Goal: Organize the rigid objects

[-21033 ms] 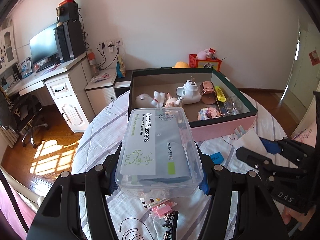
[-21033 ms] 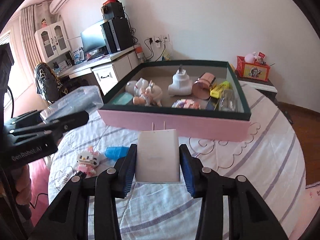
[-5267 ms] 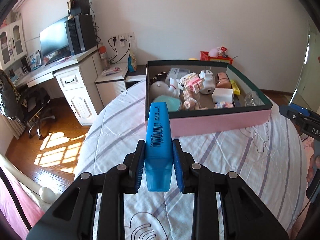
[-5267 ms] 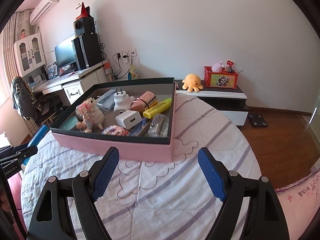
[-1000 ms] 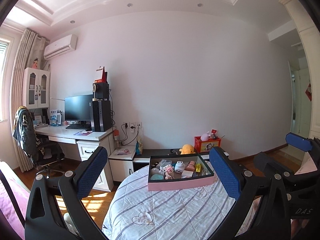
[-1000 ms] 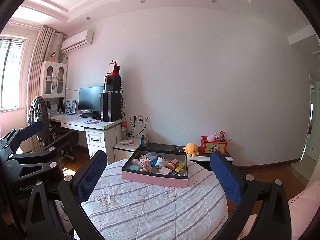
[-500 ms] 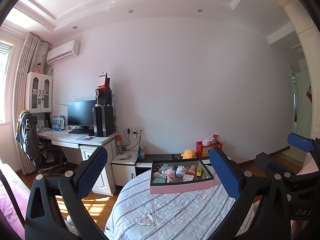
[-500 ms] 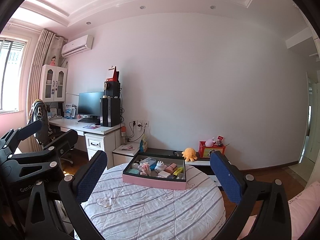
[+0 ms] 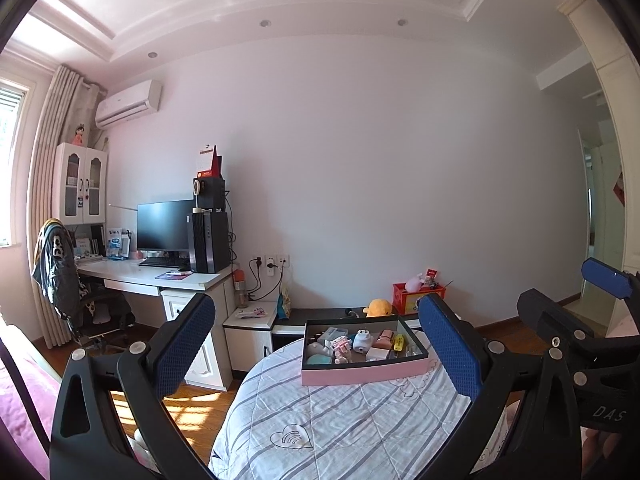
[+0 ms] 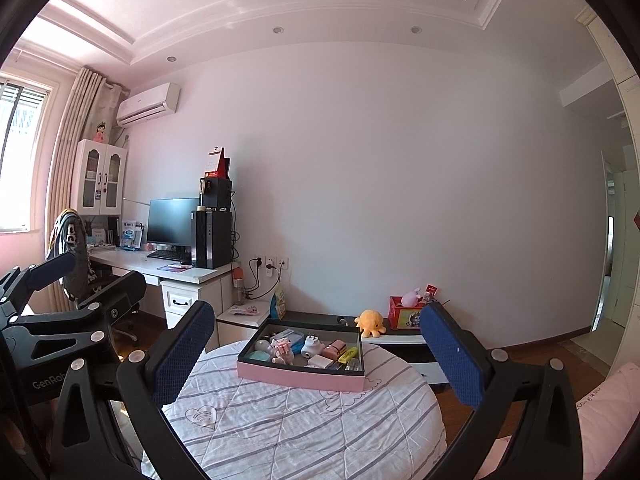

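Note:
A pink box [image 9: 363, 374] with a dark rim sits on the far part of a round table with a striped white cover [image 9: 340, 424]. It holds several small items, among them a white plug, a pink tin, a yellow marker and a teal case. In the right wrist view the same pink box [image 10: 298, 377] lies far ahead on the round table [image 10: 304, 432]. My left gripper [image 9: 316, 352] is open and holds nothing, well back from the table. My right gripper [image 10: 316, 354] is likewise open and holds nothing. Each gripper appears at the edge of the other's view.
A white desk [image 9: 160, 278] with a monitor and computer tower stands at the left, an office chair [image 9: 86, 304] beside it. A low dark cabinet behind the table carries an orange plush toy [image 10: 370, 322] and a red box [image 9: 416, 297]. A doorway opens at the right.
Both grippers have pulled a little farther back and up from the table, so the box looks smaller. Their jaws stay wide apart and hold nothing.

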Tool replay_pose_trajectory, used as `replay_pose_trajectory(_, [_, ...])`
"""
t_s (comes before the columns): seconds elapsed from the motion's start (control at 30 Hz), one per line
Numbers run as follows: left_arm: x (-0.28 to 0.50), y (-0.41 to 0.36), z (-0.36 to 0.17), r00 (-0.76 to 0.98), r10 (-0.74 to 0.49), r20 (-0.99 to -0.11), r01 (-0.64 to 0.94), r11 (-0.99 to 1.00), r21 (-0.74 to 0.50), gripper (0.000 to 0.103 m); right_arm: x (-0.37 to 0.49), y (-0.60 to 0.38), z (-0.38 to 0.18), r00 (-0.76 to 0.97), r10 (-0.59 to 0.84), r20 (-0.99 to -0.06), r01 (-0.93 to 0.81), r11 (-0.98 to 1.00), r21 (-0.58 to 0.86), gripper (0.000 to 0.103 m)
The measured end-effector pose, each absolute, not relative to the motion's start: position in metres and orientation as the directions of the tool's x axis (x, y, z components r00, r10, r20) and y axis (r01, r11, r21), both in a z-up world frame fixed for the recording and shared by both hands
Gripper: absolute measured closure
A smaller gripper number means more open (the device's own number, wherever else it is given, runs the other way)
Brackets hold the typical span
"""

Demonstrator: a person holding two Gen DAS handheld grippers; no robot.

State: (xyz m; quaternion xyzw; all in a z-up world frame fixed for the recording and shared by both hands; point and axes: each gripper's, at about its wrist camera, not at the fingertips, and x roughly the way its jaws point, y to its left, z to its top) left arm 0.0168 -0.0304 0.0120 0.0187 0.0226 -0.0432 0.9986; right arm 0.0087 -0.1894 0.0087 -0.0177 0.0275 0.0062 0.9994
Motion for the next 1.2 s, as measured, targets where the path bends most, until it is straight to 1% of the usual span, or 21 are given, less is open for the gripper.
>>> replay_pose_trajectory(0.1, [0.0199, -0.0355, 0.0108, 0.996, -0.074, -0.053, 0.077, 0.996, 0.043, 0.000, 0.0045, -0.1903, 0.0100, 0.999, 0.022, -0.031, -0.023, 0.999, -0.027, 0.000])
replay_pose_trajectory(0.17, [0.0203, -0.0343, 0.0108, 0.996, -0.077, -0.053, 0.079, 0.997, 0.028, 0.000, 0.0061, -0.1896, 0.0096, 0.999, 0.015, -0.037, -0.017, 0.999, -0.037, 0.000])
replay_pose_trajectory(0.47, [0.0220, -0.0364, 0.0102, 0.996, -0.065, -0.066, 0.067, 0.997, 0.040, 0.000, 0.0113, -0.1924, 0.0055, 0.998, 0.026, -0.061, -0.028, 0.999, -0.022, 0.000])
replay_pose_trajectory(1.2, [0.0244, -0.0407, 0.0105, 0.996, -0.075, -0.051, 0.077, 0.997, 0.031, 0.000, 0.0111, -0.1919, 0.0075, 0.998, 0.015, -0.058, -0.017, 0.999, -0.027, 0.000])
